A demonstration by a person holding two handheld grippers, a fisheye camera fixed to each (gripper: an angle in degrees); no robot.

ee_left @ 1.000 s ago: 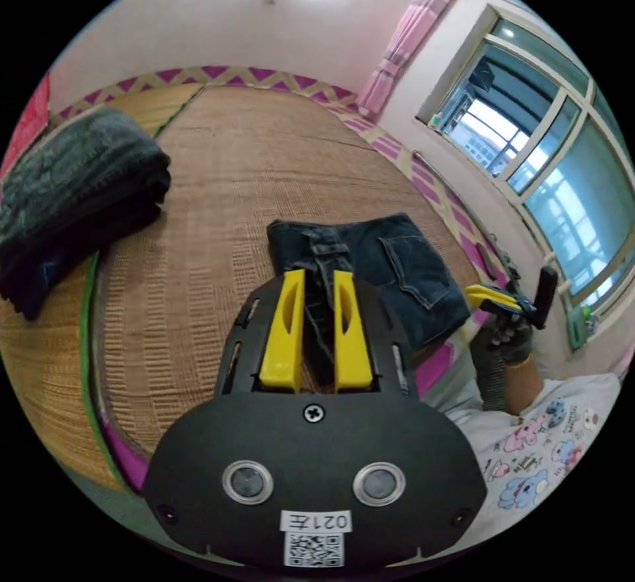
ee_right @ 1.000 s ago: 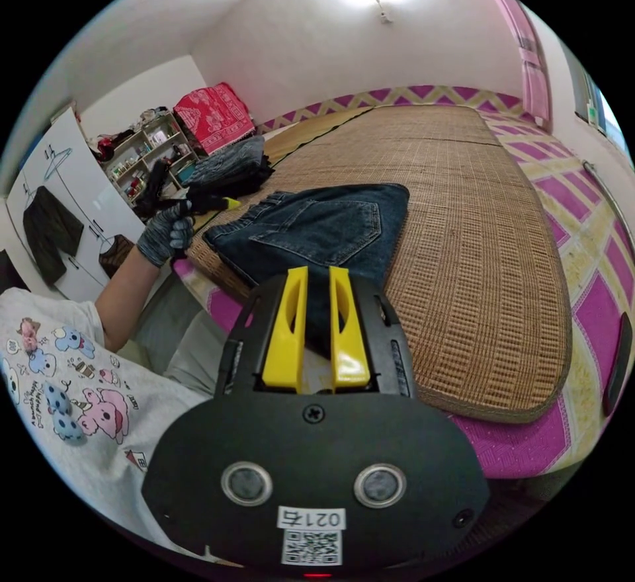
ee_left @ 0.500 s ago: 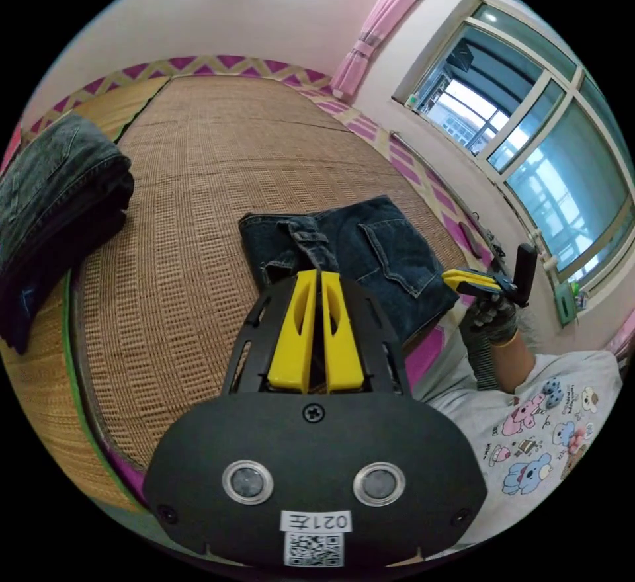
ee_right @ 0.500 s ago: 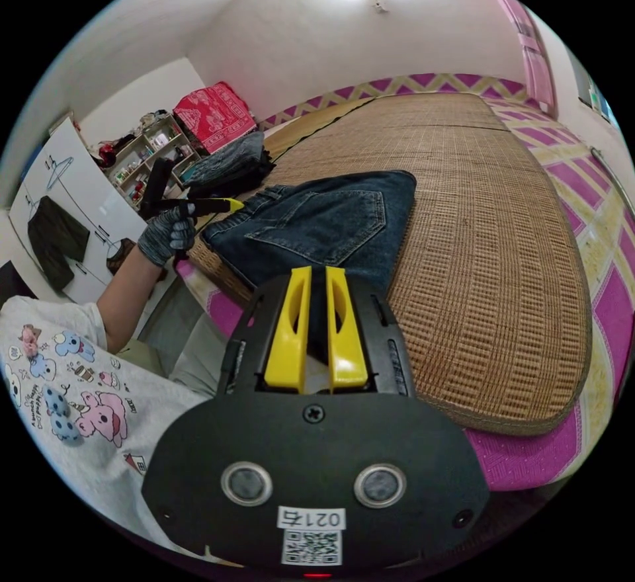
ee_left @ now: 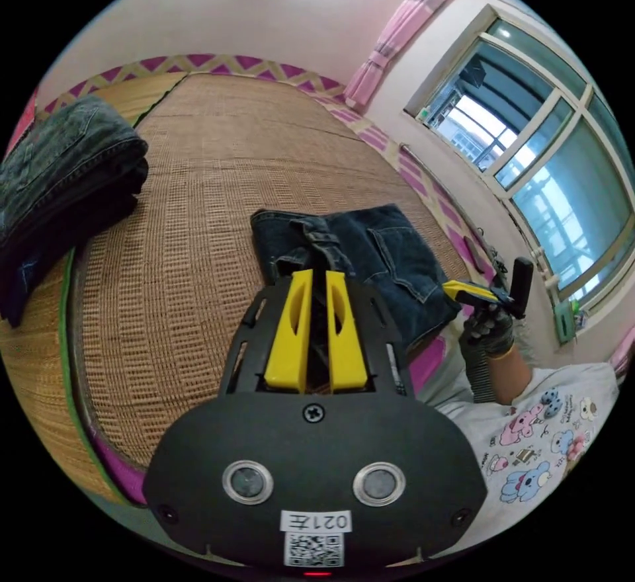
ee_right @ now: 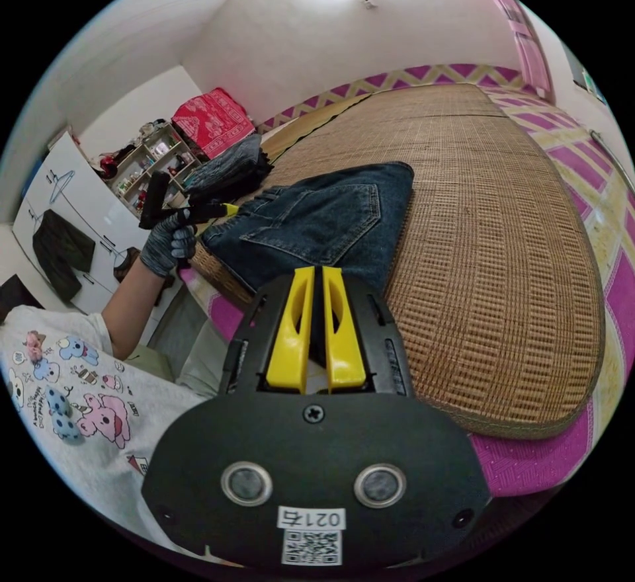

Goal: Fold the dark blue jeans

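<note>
Where each camera rode, a white sticker with a square code sat on the black gripper body; I leave its marks unread. The left gripper (ee_left: 317, 276) held its yellow jaws slightly parted, gripping nothing. The right gripper (ee_right: 317, 271) had its jaws nearly closed, also on nothing. One pair of folded jeans (ee_left: 370, 258) lay at the near edge of the woven mat (ee_left: 218, 165). A stack of folded clothes (ee_left: 59, 172) sat at the mat's far side. The left gripper view had the window (ee_left: 536, 165); the right gripper view had shelves (ee_right: 149, 159).
</note>
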